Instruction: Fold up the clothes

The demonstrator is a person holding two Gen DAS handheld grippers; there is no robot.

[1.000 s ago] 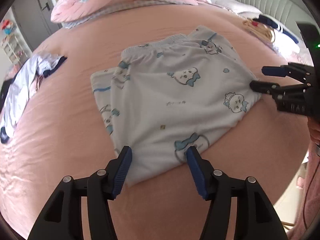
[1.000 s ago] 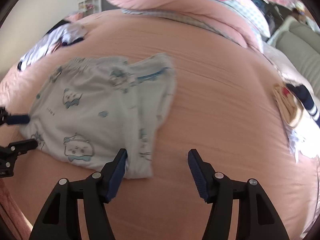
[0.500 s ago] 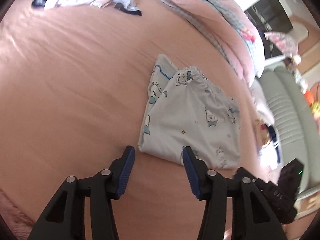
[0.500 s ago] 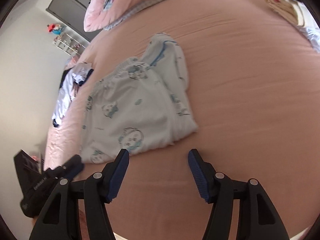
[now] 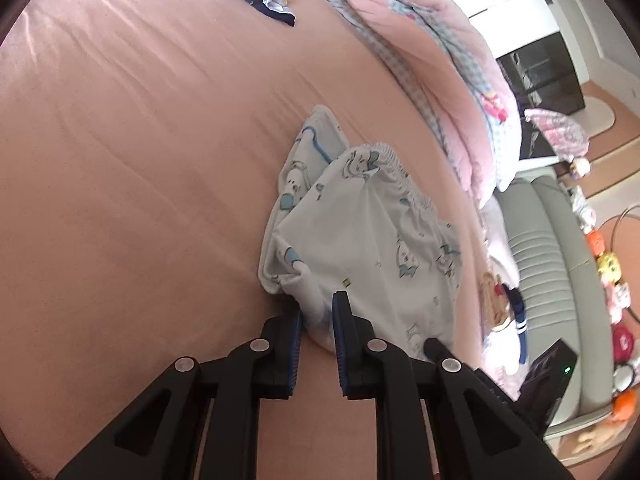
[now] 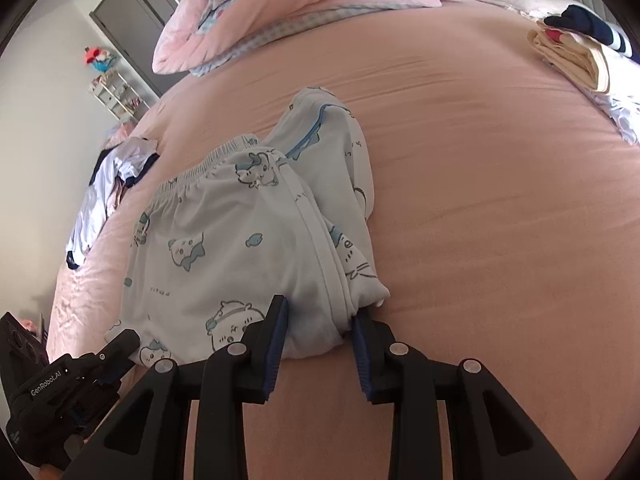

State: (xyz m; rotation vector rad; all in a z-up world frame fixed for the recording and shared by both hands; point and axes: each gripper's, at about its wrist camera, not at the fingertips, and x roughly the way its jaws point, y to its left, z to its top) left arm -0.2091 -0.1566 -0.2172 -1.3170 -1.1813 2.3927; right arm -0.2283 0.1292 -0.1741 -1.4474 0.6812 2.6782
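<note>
Between the blue pads of the left gripper (image 5: 317, 322): near corner of folded white pyjama shorts (image 5: 360, 236) with blue cartoon print, cloth bunched in the narrow gap, jaws closing on it. Just right of that tool: black body of the right gripper, fingertips hidden behind the cloth edge. Between the pads of the right gripper (image 6: 318, 320): the other near corner of the same shorts (image 6: 240, 248), thick fold of hem and side seam filling the gap, jaws closing on it. Low and left of that tool: left gripper (image 6: 120, 340) at the near left corner of the cloth. Straight ahead of both tools: shorts lying on pink bedsheet (image 6: 500, 200), elastic waistband at the far end, folded legs tucked underneath and poking out at the far side. Farther off: rolled pink quilt (image 6: 300, 8) with checked lining at the head of the bed. Far right of the right tool: folded cream garment (image 6: 572, 60) beside a navy striped item (image 6: 592, 28). Far left: loose heap of white and navy clothing (image 6: 112, 184).
</note>
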